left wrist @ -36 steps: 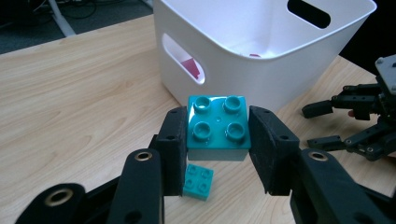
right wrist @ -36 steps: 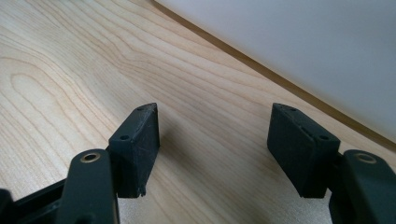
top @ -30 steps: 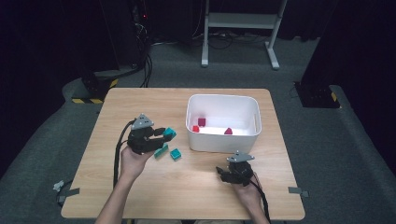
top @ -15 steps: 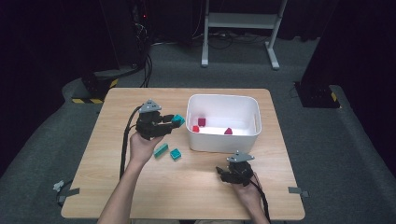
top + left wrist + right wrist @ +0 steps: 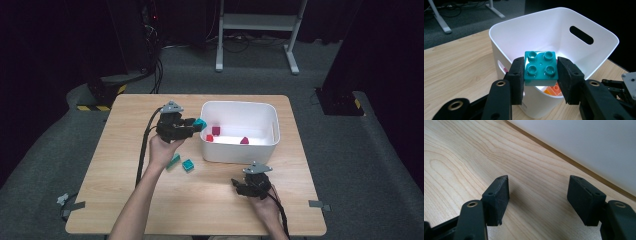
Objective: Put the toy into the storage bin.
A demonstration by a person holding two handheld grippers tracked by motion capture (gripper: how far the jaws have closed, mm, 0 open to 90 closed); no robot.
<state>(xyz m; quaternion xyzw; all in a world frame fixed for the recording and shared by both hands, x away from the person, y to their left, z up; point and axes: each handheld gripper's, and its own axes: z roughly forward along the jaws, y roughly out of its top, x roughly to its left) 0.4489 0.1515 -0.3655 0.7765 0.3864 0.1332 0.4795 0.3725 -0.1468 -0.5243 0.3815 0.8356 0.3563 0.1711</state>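
A teal four-stud brick (image 5: 540,67) sits pinched between the pads of the left tongs (image 5: 540,75), studs up, held off the table at the near left rim of the white bin (image 5: 599,45). In the high view the brick (image 5: 199,123) hangs at the bin's nine o'clock edge (image 5: 239,106), just over its wall, with the left tongs (image 5: 192,126) reaching in from nine o'clock.

Inside the bin lie several red pieces (image 5: 216,130), and the left gripper view shows orange ones (image 5: 552,90) under the held brick. On the table (image 5: 125,165), at about seven o'clock from the bin, rest two more teal bricks (image 5: 188,164), close together.

The right tongs (image 5: 537,195) stand spread with nothing between them, low over the wood at the bin's six o'clock side; the high view places them (image 5: 238,187) near the front edge of the table.
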